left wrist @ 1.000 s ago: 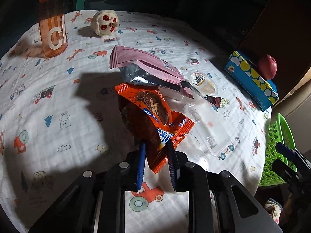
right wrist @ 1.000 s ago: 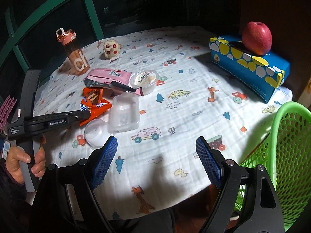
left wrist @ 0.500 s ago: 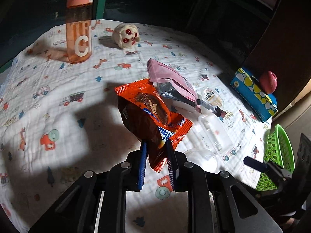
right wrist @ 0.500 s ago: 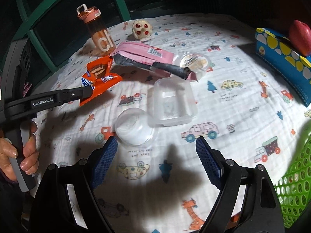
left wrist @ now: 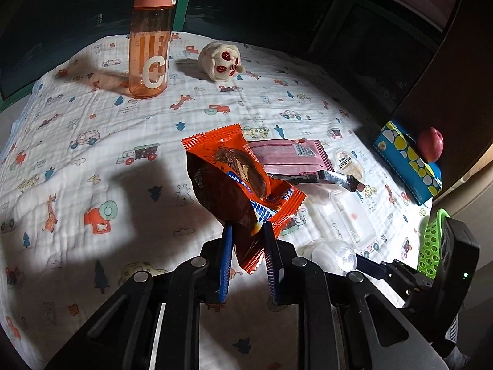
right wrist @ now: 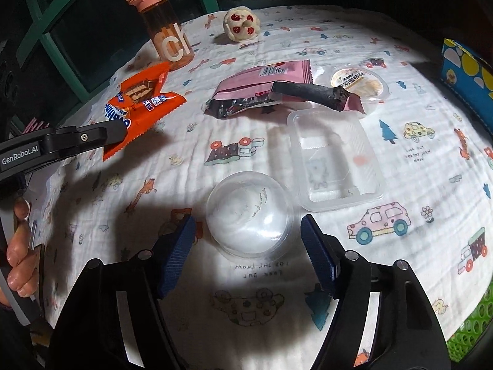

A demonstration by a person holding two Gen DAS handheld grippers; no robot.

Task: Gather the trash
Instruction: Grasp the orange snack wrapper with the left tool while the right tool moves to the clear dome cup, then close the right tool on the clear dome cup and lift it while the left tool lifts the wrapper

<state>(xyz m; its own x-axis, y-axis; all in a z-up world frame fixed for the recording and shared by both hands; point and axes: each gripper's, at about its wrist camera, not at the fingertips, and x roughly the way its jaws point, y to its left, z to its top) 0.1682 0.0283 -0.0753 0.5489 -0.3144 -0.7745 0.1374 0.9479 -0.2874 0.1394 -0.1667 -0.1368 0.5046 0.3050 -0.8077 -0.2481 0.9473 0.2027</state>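
Observation:
My left gripper point(left wrist: 246, 234) is shut on an orange snack wrapper point(left wrist: 234, 178) and holds it up above the table; the wrapper also shows in the right wrist view point(right wrist: 141, 98). My right gripper point(right wrist: 248, 237) is open, its fingers either side of a clear round plastic lid point(right wrist: 249, 215) lying on the cloth. Beyond it lie a clear rectangular tray point(right wrist: 334, 160), a pink foil wrapper point(right wrist: 265, 89) and a small pudding cup point(right wrist: 359, 81). A green mesh basket point(left wrist: 431, 243) stands off the table's right edge.
An orange water bottle point(right wrist: 163, 27) and a round white toy point(right wrist: 242, 23) stand at the far side. A blue tissue box point(left wrist: 406, 163) with a red apple point(left wrist: 431, 143) on it sits at the right. The table has a printed white cloth point(right wrist: 431, 169).
My left gripper has lifted the orange wrapper up and away from the other trash. My right gripper has moved forward and down to straddle the round lid.

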